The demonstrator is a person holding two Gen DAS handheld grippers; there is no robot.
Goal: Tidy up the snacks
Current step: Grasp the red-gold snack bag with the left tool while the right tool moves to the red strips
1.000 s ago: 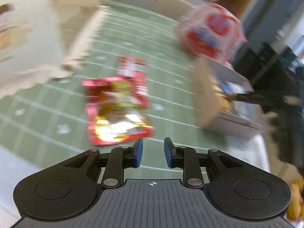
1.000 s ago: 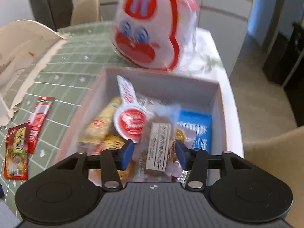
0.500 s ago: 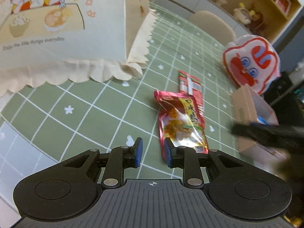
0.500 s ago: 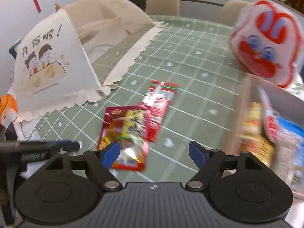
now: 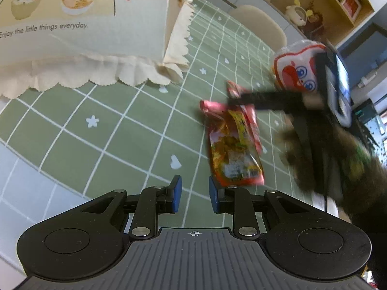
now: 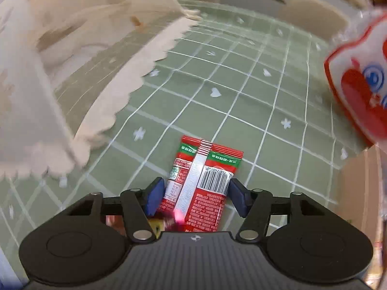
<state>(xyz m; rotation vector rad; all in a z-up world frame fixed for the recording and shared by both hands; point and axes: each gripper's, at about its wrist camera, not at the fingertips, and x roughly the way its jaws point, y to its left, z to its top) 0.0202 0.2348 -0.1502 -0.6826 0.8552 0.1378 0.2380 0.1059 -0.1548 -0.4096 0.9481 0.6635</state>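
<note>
On the tablecloth (image 5: 135,130), the food cover (image 5: 79,31) stands at the far left and the rabbit-face bag (image 5: 296,70) at the far right, with two snack packets lying between them. The long snack packet (image 6: 200,183) lies flat between the fingers of the right gripper (image 6: 194,194), and the wider snack pouch (image 5: 233,149) lies beside it, just ahead and right of the left gripper (image 5: 193,194). A cardboard box (image 6: 358,188) sits at the table's right edge, below the rabbit-face bag.

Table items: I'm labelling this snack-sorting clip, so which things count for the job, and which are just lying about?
For the job:
- red barcode packet, between the right gripper fingers
- red pouch, ahead of the left gripper
- cardboard box

Lying about:
- mesh food cover
- red-and-white cartoon bag
- chair
</note>
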